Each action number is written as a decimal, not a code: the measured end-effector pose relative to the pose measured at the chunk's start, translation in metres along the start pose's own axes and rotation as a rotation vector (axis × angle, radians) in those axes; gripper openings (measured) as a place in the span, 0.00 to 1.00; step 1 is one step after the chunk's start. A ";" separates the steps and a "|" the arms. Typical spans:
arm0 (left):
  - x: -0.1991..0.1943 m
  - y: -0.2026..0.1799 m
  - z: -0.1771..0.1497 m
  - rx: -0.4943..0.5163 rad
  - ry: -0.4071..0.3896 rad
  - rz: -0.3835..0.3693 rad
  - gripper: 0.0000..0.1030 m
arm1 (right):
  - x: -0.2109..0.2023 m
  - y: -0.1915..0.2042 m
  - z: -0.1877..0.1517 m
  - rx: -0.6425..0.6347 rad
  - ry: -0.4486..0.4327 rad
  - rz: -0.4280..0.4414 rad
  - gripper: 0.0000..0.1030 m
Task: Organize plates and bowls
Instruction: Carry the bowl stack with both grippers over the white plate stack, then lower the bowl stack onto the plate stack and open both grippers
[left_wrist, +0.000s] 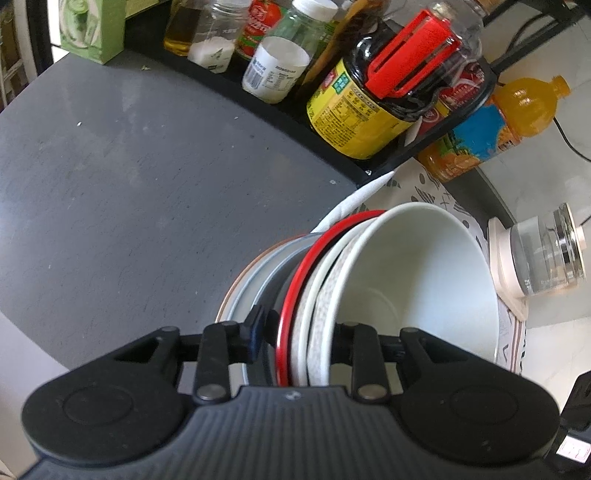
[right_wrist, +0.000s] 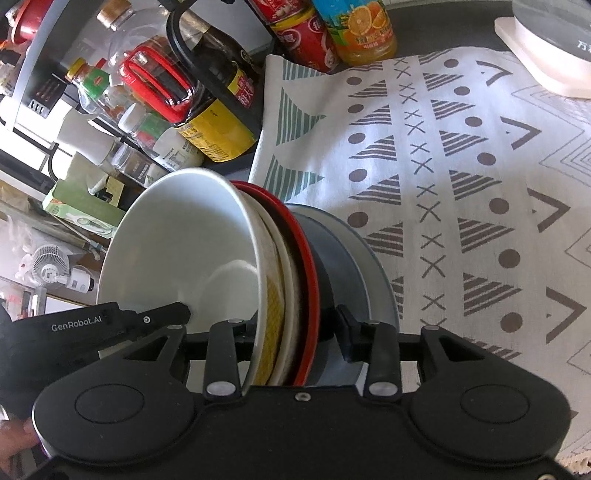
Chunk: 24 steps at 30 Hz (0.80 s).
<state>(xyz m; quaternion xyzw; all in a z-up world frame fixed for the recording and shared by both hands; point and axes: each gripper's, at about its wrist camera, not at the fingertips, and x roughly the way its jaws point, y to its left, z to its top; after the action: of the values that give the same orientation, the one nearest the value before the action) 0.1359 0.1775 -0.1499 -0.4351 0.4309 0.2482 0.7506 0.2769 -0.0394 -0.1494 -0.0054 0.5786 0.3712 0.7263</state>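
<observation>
Left gripper (left_wrist: 295, 328) right fingertip hidden inside white bowl (left_wrist: 417, 280); pad contact not readable. Right gripper (right_wrist: 291, 328) left finger behind bowl rim, same problem. Lower edges of nested stack (right_wrist: 295, 295) cut off by gripper bodies in both views. Grey plate (left_wrist: 251, 284) mostly covered by red-rimmed plate (left_wrist: 291, 291). Glass kettle (left_wrist: 546, 251) clipped at right edge. Bottle tops on rack (left_wrist: 332, 147) cut by top edge. Label text too small. Hand (right_wrist: 14, 439) barely visible at left edge, blurred.
</observation>
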 end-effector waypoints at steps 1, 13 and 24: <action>0.000 -0.001 0.001 0.013 0.005 -0.001 0.28 | -0.001 0.000 0.000 0.000 -0.005 0.000 0.43; -0.017 0.011 0.007 0.029 -0.048 0.039 0.69 | -0.020 -0.004 0.005 0.008 -0.103 -0.011 0.78; -0.037 -0.003 0.008 0.115 -0.102 0.012 0.81 | -0.037 -0.007 -0.001 0.013 -0.167 -0.024 0.83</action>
<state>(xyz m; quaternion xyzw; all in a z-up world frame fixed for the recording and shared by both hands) 0.1228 0.1834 -0.1152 -0.3754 0.4084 0.2495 0.7938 0.2777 -0.0649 -0.1217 0.0235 0.5180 0.3581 0.7765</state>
